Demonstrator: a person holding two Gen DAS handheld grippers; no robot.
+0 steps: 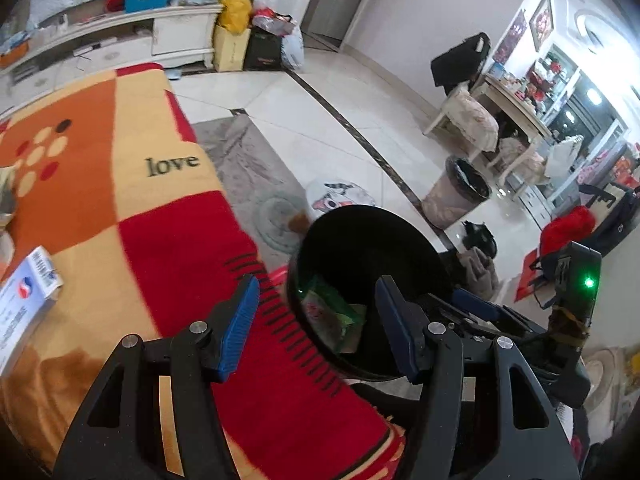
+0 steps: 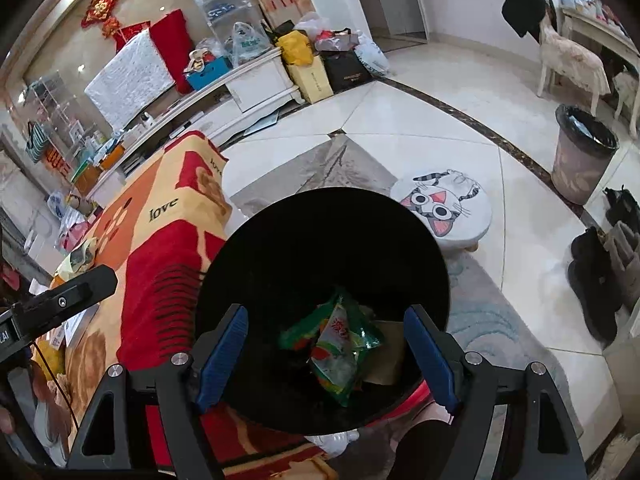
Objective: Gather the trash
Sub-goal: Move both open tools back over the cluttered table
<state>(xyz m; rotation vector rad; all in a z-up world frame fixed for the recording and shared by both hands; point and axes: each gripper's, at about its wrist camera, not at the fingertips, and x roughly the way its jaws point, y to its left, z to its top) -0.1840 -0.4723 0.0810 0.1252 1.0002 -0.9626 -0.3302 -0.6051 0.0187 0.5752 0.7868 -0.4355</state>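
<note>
From my left wrist, my left gripper (image 1: 316, 328) stands spread and empty above the red patterned blanket (image 1: 168, 248), the black bin (image 1: 360, 280) just beside its right finger. A white box (image 1: 24, 304) lies on the blanket.

From my right wrist, my right gripper (image 2: 326, 354) is spread wide, holding nothing, over the bin (image 2: 320, 248), where green wrappers (image 2: 340, 340) lie. A cat-print stool (image 2: 444, 208) stands beyond.

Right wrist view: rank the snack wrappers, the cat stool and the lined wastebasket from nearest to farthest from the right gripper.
1. Snack wrappers: between the right gripper's open fingers, down inside the black bin.
2. Cat stool: on the floor just beyond the bin, upper right.
3. Lined wastebasket: far right, near the chair.
</note>
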